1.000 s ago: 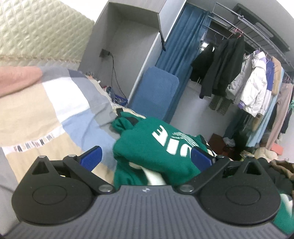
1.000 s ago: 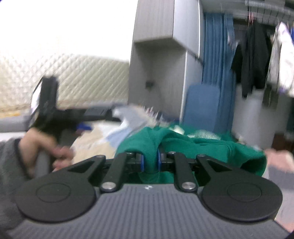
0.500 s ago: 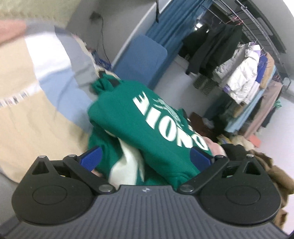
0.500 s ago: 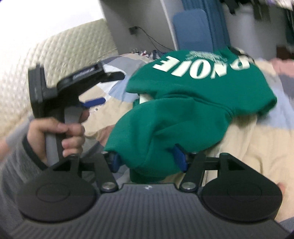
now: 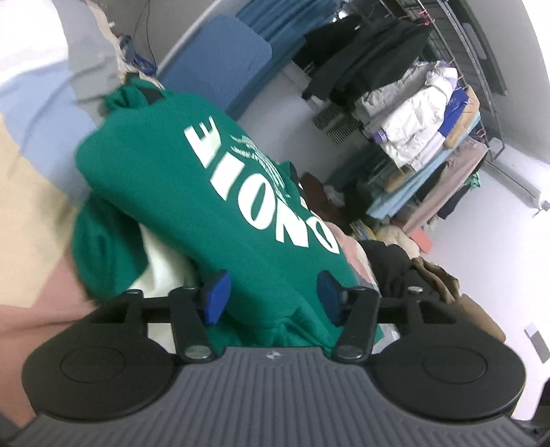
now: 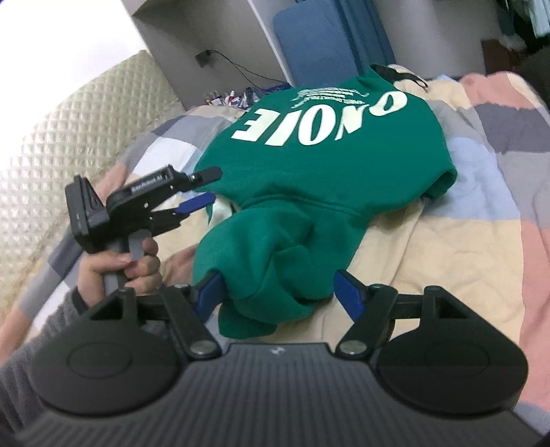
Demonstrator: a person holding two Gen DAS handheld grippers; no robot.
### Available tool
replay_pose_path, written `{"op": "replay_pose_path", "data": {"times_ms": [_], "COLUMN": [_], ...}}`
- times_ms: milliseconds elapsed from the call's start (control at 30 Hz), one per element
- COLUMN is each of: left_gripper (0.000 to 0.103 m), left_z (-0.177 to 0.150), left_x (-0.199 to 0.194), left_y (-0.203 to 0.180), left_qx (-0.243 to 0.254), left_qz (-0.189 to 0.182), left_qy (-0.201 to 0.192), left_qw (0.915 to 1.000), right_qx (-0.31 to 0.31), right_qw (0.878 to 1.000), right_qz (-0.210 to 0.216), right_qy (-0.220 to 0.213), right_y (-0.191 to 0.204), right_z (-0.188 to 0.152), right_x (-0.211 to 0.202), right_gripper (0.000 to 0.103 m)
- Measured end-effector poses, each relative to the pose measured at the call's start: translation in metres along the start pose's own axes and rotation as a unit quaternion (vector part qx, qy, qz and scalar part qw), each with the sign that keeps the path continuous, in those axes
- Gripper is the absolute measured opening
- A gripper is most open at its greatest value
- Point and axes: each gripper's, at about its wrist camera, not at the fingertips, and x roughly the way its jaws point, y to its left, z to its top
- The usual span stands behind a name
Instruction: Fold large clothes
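A green hoodie (image 6: 330,165) with white lettering lies folded on the patchwork bedspread (image 6: 447,247), also filling the left wrist view as the hoodie (image 5: 192,192). My left gripper (image 5: 273,297) straddles its near edge, its jaws closing with green cloth between the blue pads. In the right wrist view the left gripper (image 6: 206,187) reaches in from the left, held by a hand (image 6: 120,268), one finger above the hoodie's edge and one below. My right gripper (image 6: 278,292) has its jaws opening around a loose bunch of green cloth (image 6: 275,261); the right pad stands clear of it.
A quilted beige headboard (image 6: 68,130) rises on the left. Behind the bed are a grey cabinet (image 6: 206,31), a wall socket with cable (image 6: 206,56) and a blue padded panel (image 6: 326,37). A rack of hanging coats (image 5: 405,103) and piled dark clothes (image 5: 412,271) stand beyond.
The right gripper, shut on green cloth a second ago, has opened and let it drop onto the bed. The left gripper has moved in low over the hoodie and its wide jaws have narrowed.
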Motion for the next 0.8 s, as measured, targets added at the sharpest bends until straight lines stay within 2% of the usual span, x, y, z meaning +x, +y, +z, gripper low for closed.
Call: {"op": "replay_pose_path", "data": {"times_ms": [133, 233, 300, 367, 500, 633, 733, 800], "left_gripper": [0.054, 0.054, 0.054, 0.054, 0.054, 0.053, 0.041, 0.023], "left_z": [0.004, 0.01, 0.017, 0.023, 0.036, 0.045, 0.05, 0.053], "left_x": [0.025, 0.036, 0.04, 0.041, 0.045, 0.06, 0.063, 0.069], "left_y": [0.006, 0.016, 0.025, 0.035, 0.058, 0.074, 0.078, 0.081], "left_qx": [-0.003, -0.017, -0.031, -0.049, -0.088, -0.114, -0.116, -0.115], "left_qz": [-0.005, -0.001, -0.003, 0.0, -0.013, -0.017, -0.012, 0.001], "left_qy": [0.016, 0.014, 0.003, -0.005, -0.024, -0.028, -0.035, -0.033], "left_qw": [0.9999, 0.9998, 0.9995, 0.9988, 0.9957, 0.9929, 0.9925, 0.9928], "right_qx": [0.091, 0.119, 0.144, 0.176, 0.219, 0.276, 0.285, 0.293], "right_qw": [0.996, 0.993, 0.99, 0.984, 0.976, 0.961, 0.958, 0.954], "right_qz": [0.007, -0.002, -0.002, 0.003, -0.014, 0.004, 0.008, 0.014], "right_qy": [0.018, 0.0, 0.011, 0.009, 0.007, -0.004, -0.029, -0.061], "right_y": [-0.033, -0.05, -0.063, -0.076, -0.1, -0.122, -0.133, -0.142], "right_z": [0.022, 0.035, 0.043, 0.049, 0.055, 0.058, 0.059, 0.06], "right_x": [0.017, 0.025, 0.037, 0.048, 0.075, 0.089, 0.08, 0.066], "right_gripper": [0.072, 0.074, 0.075, 0.075, 0.075, 0.075, 0.075, 0.075]}}
